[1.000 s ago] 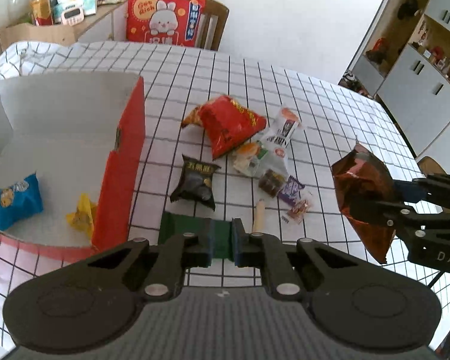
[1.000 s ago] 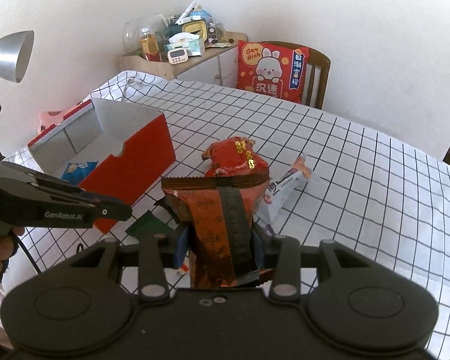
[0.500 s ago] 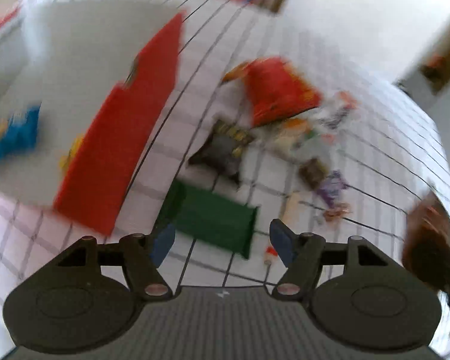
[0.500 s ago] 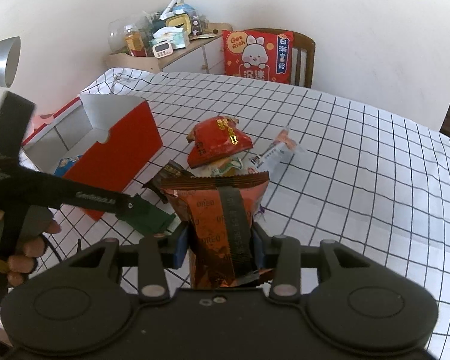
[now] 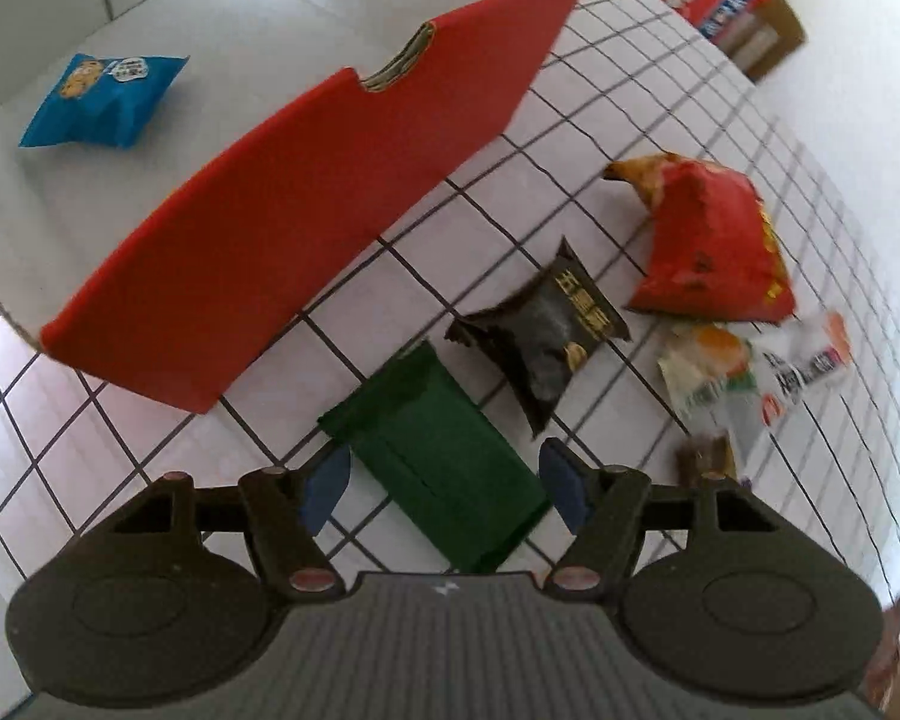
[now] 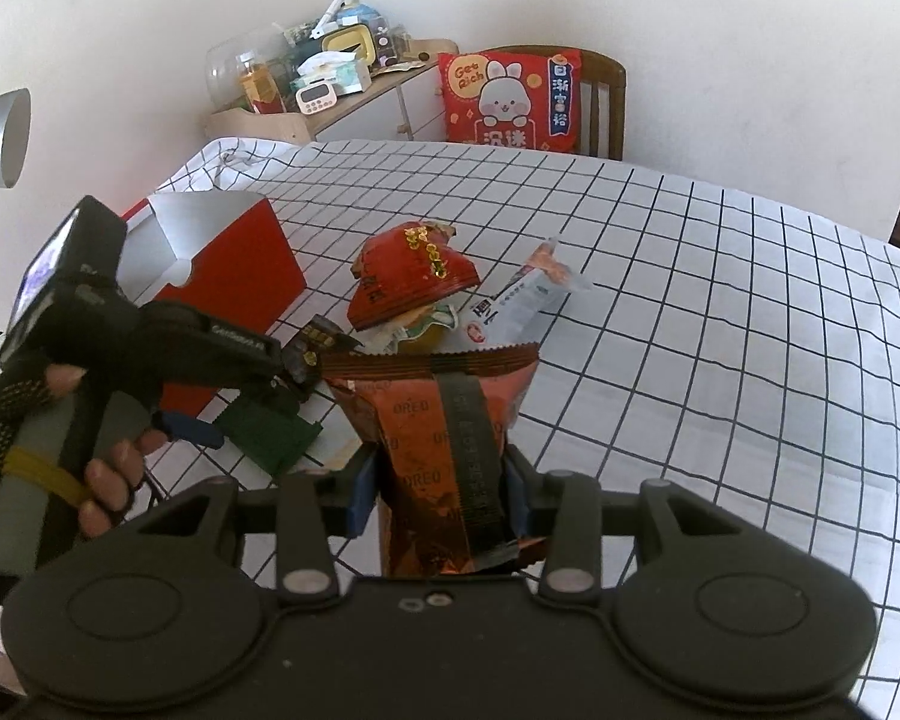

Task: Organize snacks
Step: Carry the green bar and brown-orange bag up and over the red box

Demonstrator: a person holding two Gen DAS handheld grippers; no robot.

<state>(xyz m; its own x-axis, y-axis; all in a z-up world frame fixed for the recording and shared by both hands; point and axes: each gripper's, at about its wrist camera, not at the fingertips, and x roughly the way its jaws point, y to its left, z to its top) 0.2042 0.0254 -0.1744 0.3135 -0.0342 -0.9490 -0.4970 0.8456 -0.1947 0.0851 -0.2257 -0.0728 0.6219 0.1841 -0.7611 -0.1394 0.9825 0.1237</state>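
My left gripper [image 5: 444, 489] points down at the checked tablecloth and stands open. A dark green packet [image 5: 438, 456] lies flat between its blue pads [image 5: 325, 487], and they do not press on it. Just left of it stands the red box [image 5: 306, 192], with a blue cookie packet [image 5: 102, 99] on its white floor. My right gripper [image 6: 441, 495] is shut on an upright brown Oreo packet [image 6: 432, 414], held above the table. In the right wrist view the green packet [image 6: 264, 435] lies under the left tool.
A black packet [image 5: 546, 336], a red bag [image 5: 714, 246], a green-orange packet [image 5: 708, 372] and a white bar wrapper [image 5: 798, 360] lie clustered right of the box. A person's hand [image 6: 108, 474] grips the left tool. A chair with a red cushion [image 6: 510, 99] stands at the far edge.
My left gripper has opened, rolled and dropped toward the green packet, which now lies between its pads. The right gripper has drifted a little with the Oreo packet still in it.
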